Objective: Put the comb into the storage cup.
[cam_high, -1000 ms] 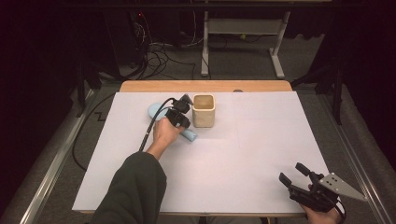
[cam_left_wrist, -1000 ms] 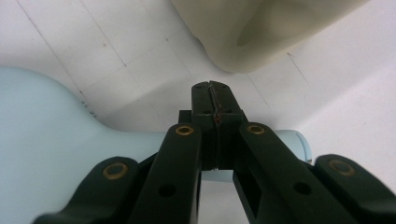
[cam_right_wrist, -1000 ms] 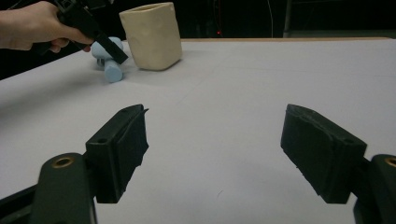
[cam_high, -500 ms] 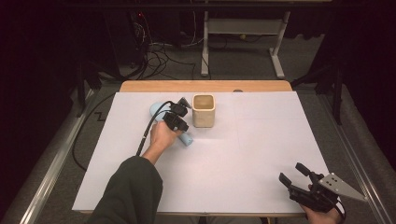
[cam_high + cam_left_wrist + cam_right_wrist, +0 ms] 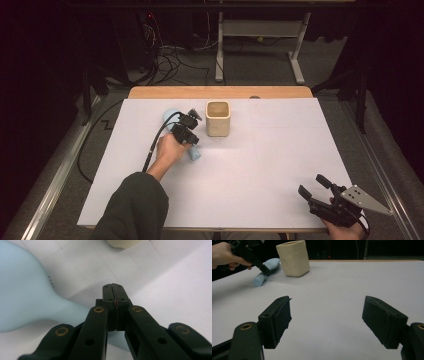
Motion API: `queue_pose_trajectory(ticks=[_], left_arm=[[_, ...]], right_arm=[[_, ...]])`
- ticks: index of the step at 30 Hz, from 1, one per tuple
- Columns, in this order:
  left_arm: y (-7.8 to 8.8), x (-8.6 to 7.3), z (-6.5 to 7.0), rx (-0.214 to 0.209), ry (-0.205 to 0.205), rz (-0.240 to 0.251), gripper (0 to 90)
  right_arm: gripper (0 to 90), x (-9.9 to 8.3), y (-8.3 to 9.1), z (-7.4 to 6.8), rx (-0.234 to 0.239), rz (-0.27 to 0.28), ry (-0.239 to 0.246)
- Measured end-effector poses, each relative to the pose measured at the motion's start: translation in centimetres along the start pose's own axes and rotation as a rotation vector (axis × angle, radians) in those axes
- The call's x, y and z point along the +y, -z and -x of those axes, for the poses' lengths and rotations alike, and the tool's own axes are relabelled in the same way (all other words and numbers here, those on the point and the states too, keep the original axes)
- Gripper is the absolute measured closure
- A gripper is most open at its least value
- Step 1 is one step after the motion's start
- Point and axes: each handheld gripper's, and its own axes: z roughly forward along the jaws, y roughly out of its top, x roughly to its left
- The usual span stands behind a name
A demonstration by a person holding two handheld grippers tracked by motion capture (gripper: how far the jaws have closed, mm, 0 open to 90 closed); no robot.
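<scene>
Left gripper [image 5: 192, 128], jaws together, slants over hairbrush [image 5: 194, 154].

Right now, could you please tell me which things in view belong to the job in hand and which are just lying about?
In the job:
- light blue hairbrush, lying on the table
- left gripper, fingers shut, over the brush's neck
- cream cup beside the brush

Just about:
- right gripper, open, at the table's near right corner
- white table cover
- cables on the floor

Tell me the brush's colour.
Pale blue brush, clearest in the left gripper view.
</scene>
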Motion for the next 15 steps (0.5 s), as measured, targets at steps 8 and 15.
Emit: queue_pose_trajectory(ticks=[8, 15], left_arm=[[0.3, -0.8, -0.2, 0.002, -0.002, 0.0, 89.7], [0.6, -1.5, -0.5, 0.001, 0.004, 0.007, 89.7]], right_arm=[[23.6, 0.0, 0.0, 0.0, 0.002, 0.0, 0.0], [23.7, 0.0, 0.0, 0.0, 0.002, 0.0, 0.0]])
